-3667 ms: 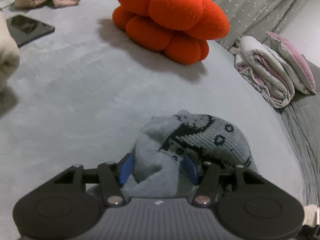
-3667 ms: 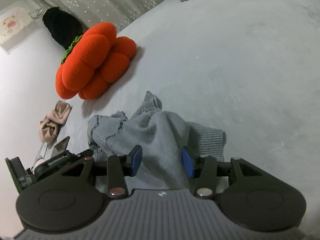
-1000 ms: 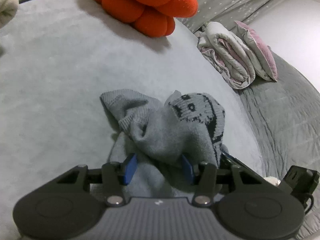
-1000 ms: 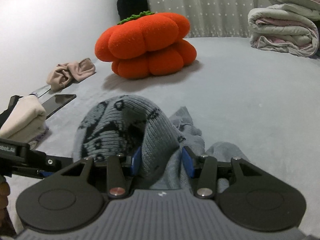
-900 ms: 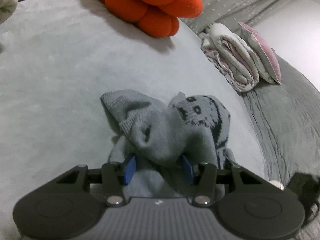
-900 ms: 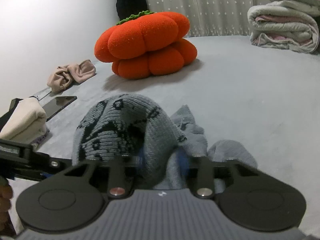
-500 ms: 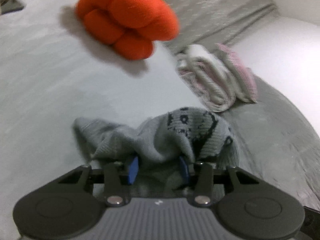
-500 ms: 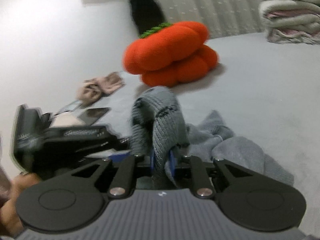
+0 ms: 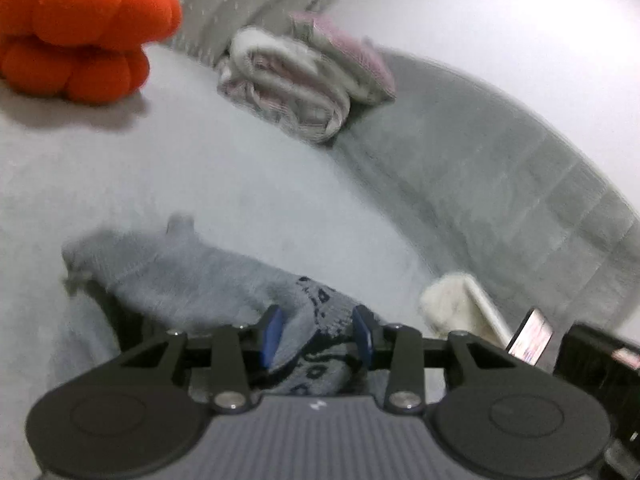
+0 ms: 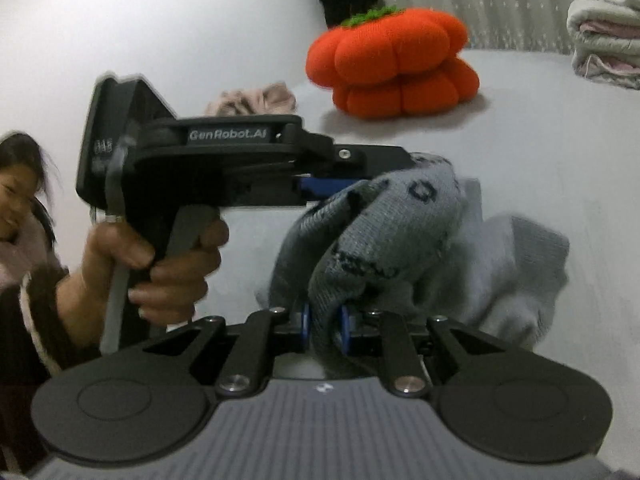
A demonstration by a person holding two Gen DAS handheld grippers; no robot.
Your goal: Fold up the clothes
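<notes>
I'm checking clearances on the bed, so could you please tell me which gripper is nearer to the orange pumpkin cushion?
Left. The left gripper lies between the right gripper and the pumpkin cushion; both clamp the grey sweater.

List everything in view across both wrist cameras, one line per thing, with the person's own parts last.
grey sweater: one, grey knit with a dark pattern, lifted off the bed between both grippers
pumpkin cushion: one, orange with a green top, far side of the bed
folded quilt: one, white and pink, far edge of the bed
pillow: one, pink, on the quilt
beige cloth: one, crumpled, beside the wall
bed: one, pale grey cover
left gripper: one, black with blue pads, shut on the sweater
right gripper: one, black with blue pads, shut on a sweater fold
left hand: one, around the left gripper's handle
</notes>
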